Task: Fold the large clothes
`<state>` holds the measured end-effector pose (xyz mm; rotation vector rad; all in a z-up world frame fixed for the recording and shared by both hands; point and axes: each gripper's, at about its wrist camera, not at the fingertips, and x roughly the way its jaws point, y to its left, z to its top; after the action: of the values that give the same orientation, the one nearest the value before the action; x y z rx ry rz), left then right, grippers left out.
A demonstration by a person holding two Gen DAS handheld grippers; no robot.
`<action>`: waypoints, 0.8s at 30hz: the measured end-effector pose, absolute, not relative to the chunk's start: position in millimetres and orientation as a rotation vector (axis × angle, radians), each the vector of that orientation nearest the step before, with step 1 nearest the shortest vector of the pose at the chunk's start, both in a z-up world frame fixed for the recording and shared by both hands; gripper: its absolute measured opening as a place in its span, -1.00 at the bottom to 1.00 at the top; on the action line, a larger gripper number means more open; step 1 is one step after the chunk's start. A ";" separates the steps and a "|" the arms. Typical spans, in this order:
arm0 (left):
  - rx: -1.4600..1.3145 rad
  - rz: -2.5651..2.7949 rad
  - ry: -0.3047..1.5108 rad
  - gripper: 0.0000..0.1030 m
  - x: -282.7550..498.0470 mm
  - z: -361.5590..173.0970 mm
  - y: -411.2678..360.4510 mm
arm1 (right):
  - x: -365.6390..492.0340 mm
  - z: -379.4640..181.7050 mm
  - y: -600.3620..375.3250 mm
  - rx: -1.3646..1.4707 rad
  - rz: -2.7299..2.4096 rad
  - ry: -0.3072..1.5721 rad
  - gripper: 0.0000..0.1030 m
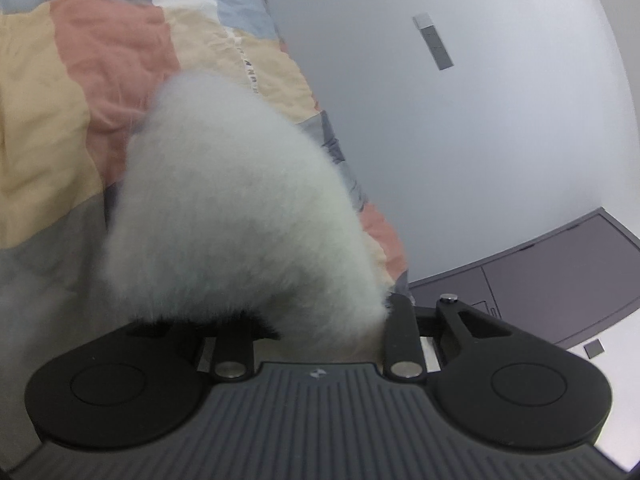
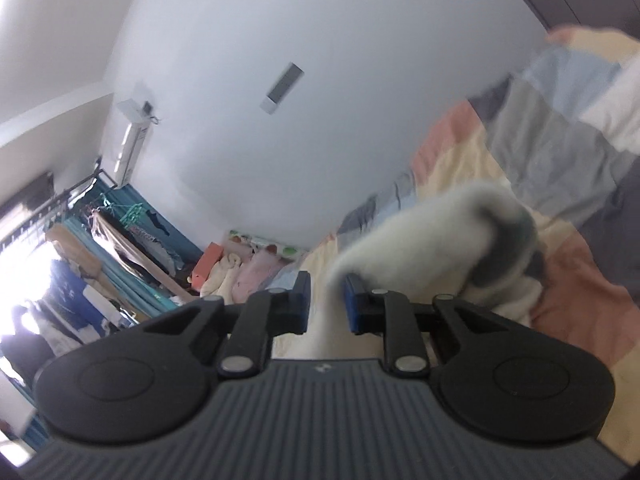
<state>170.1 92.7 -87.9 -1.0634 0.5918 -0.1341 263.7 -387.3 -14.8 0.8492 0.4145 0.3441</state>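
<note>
A fluffy white garment (image 1: 240,208) rises in a bunch out of my left gripper (image 1: 316,320) and hides both fingertips; the jaws stand close together on it, above the patchwork bedspread (image 1: 60,100). In the right wrist view another part of the same white garment (image 2: 420,232), with a grey-lined opening at its far end, runs back between the blue pads (image 2: 352,304) of my right gripper (image 2: 327,304), which is shut on the fabric. The garment hangs from both grips over the bedspread (image 2: 560,300).
A pale wall with a small panel (image 1: 434,42) stands beside the bed, with a dark cabinet (image 1: 560,280) below it. Farther off are an air conditioner (image 2: 130,140), a rack of hanging clothes (image 2: 120,240) and a pile of pillows (image 2: 248,268).
</note>
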 end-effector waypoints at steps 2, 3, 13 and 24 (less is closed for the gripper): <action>-1.072 -0.121 0.608 -0.40 168.6 -95.1 92.2 | 261.6 -20.2 -397.8 0.895 0.345 0.440 -0.59; -1.076 -0.117 0.612 -0.40 168.0 -100.1 93.8 | 258.0 -25.0 -399.5 0.908 0.344 0.459 -0.59; -1.103 -0.126 0.613 -0.40 155.8 -125.8 108.8 | 178.6 -50.3 -372.2 0.990 0.335 0.583 0.05; -1.134 -0.144 0.612 -0.40 153.4 -136.4 115.1 | 192.5 -132.0 -299.5 1.215 0.221 0.948 0.76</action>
<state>153.4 115.1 -136.4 -1.1337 0.6122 -0.1437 192.5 -299.5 -132.0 1.2152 0.9477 0.2211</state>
